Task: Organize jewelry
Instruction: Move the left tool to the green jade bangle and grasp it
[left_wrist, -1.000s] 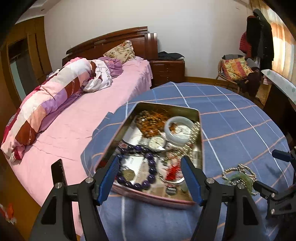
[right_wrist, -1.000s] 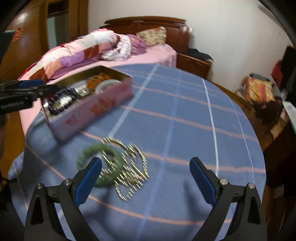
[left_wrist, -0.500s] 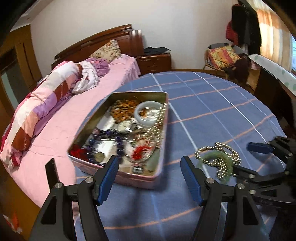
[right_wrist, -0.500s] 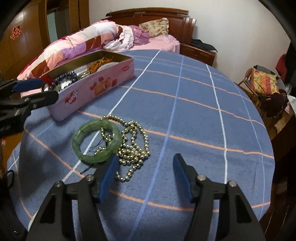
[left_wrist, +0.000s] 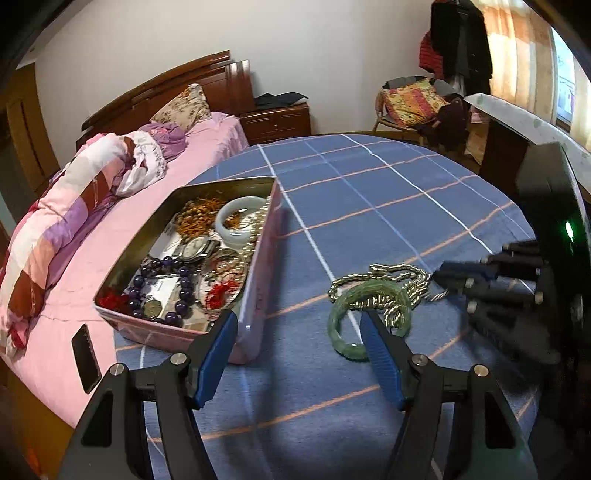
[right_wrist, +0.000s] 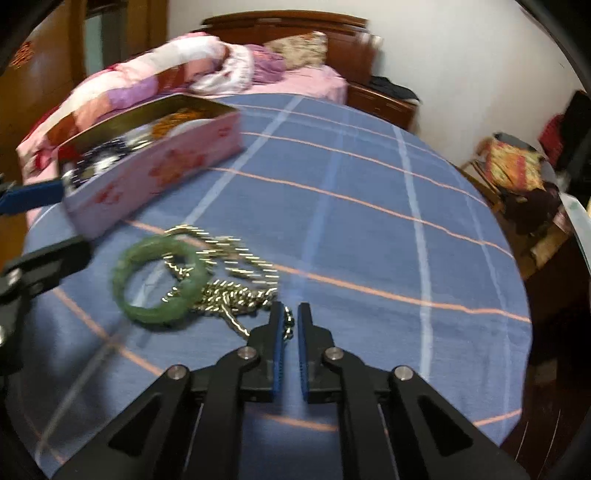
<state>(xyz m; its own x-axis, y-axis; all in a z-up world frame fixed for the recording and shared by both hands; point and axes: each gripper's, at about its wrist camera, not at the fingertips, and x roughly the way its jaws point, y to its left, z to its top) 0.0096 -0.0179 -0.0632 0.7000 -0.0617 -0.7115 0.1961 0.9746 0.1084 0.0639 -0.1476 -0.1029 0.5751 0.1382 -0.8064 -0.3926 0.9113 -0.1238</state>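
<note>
Your right gripper (right_wrist: 290, 314) has its fingers nearly pressed together, pinching a loop of the gold chain (right_wrist: 229, 280) at the pile's near edge, prob. to drag it free of the green bangle (right_wrist: 159, 280) lying over it. Left gripper (left_wrist: 295, 332) hangs spread wide btwn tin (left_wrist: 255, 295) and bangle, gripping nothing. Tin sits open w/ other jewelry inside, likely the destination

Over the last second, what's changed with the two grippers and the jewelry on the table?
The right gripper went from wide open to nearly closed, its fingers pinching an end of the gold bead necklace. The left gripper swung right, away from the pink tin toward the green bangle, and remains open. The tin, bangle and necklace pile still lie on the blue tablecloth.
</note>
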